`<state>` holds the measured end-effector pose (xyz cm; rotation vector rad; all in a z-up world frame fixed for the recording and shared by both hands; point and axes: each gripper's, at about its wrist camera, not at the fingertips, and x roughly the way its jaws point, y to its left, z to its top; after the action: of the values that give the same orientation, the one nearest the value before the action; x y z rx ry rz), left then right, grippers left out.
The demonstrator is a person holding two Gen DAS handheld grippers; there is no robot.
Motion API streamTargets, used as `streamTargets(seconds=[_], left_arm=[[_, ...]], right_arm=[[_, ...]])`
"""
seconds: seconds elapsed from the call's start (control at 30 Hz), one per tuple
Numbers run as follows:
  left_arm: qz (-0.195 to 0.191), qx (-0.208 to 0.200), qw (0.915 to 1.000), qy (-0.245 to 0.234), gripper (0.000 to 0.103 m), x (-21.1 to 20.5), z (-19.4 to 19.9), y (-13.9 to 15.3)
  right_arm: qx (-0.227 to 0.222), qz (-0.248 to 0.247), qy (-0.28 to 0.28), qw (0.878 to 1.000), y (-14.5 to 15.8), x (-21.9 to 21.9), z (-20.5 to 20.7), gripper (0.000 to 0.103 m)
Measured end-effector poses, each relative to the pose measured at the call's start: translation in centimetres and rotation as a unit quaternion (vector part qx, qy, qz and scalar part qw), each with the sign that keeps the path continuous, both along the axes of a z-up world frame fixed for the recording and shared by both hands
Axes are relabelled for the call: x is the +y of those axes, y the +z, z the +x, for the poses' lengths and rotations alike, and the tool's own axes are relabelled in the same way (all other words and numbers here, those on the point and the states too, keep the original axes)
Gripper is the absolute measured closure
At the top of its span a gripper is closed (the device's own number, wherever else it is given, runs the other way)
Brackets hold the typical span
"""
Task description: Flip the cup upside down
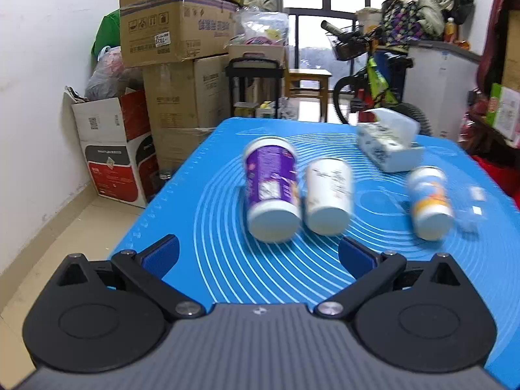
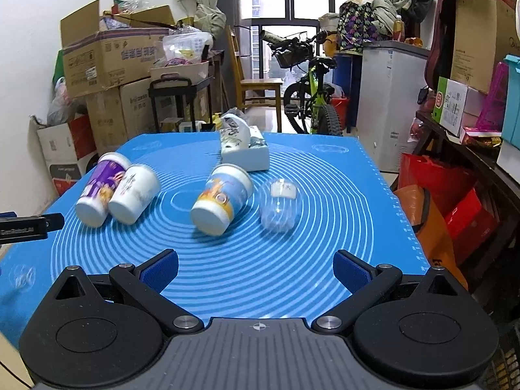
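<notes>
Several cups lie on their sides on the blue mat point(image 1: 227, 260), bases toward me. A purple cup point(image 1: 271, 188) and a white cup point(image 1: 330, 195) lie side by side, straight ahead of my left gripper point(image 1: 258, 255), which is open and empty. A blue and orange cup point(image 2: 222, 200) and a clear plastic cup point(image 2: 281, 204) lie ahead of my right gripper point(image 2: 256, 268), also open and empty. The purple cup point(image 2: 100, 188) and white cup point(image 2: 133, 193) show at the left in the right wrist view. The left wrist view is blurred.
A white tissue box point(image 2: 243, 149) stands at the mat's far middle. Part of the left gripper point(image 2: 29, 226) shows at the left edge of the right wrist view. Cardboard boxes point(image 1: 175, 22), a bicycle point(image 2: 312, 97) and a chair point(image 2: 256, 87) stand beyond the table.
</notes>
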<state>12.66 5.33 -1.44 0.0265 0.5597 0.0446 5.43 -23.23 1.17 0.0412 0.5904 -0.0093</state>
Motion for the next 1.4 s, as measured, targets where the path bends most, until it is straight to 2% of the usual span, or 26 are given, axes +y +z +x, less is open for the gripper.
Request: streamTargets(seconds=[0.1,0.37,0.53,0.67,0.7,0.77,0.87,0.93,0.97,1.07,1.2,1.27,1.4], left_arm=[[0.002,0.002,0.9999,0.014,0.000,0.6,2.4,-0.8],[-0.025,-0.001,0.9992,0.031,0.001,1.8,7.2,-1.6],[-0.038,0.006,0.9991,0.018,0.001,1.5,8.8,-2.2],[-0.059,0.028,0.9978,0.006,0.001,1.3,9.9,-2.7],[-0.061,0.038,0.9974,0.009,0.002,1.2,10.2,-3.0],[-0.066,0.050,0.9965,0.013,0.012,1.1,10.6,-3.5],[-0.086,0.063,0.9943,0.009,0.022,1.3,10.9,-3.8],[-0.099,0.065,0.9930,-0.002,0.037,1.5,10.8,-3.9],[-0.105,0.065,0.9923,-0.010,0.039,1.5,10.7,-3.9],[-0.079,0.063,0.9949,-0.006,0.039,0.9,10.5,-3.6],[-0.071,0.056,0.9959,-0.001,0.040,0.9,9.7,-3.0],[-0.066,0.046,0.9968,0.000,0.040,0.9,8.4,-2.1],[-0.064,0.031,0.9971,-0.026,0.040,-0.1,5.0,-0.5]], right_arm=[[0.000,0.009,-0.007,1.000,-0.3,-0.4,1.8,0.002],[0.010,0.027,-0.021,0.999,-2.1,-1.6,4.5,0.002],[0.025,0.035,-0.025,0.999,-3.5,-2.0,5.2,0.002],[0.030,0.035,-0.028,0.999,-4.0,-2.0,5.2,0.002],[0.030,0.036,-0.029,0.998,-4.1,-2.0,5.3,0.002],[0.030,0.036,-0.028,0.998,-4.2,-2.0,5.3,0.002],[0.031,0.034,-0.027,0.999,-4.3,-1.9,5.4,0.002],[0.032,0.033,-0.027,0.999,-4.4,-1.9,5.4,0.002],[0.033,0.033,-0.027,0.999,-4.5,-1.8,5.4,0.002],[0.033,0.035,-0.027,0.998,-4.5,-1.8,5.3,0.002],[0.031,0.033,-0.028,0.999,-4.3,-1.8,5.0,0.002],[0.030,0.031,-0.027,0.999,-4.1,-1.7,4.7,0.002],[0.026,0.029,-0.024,0.999,-3.5,-1.6,3.8,0.002]])
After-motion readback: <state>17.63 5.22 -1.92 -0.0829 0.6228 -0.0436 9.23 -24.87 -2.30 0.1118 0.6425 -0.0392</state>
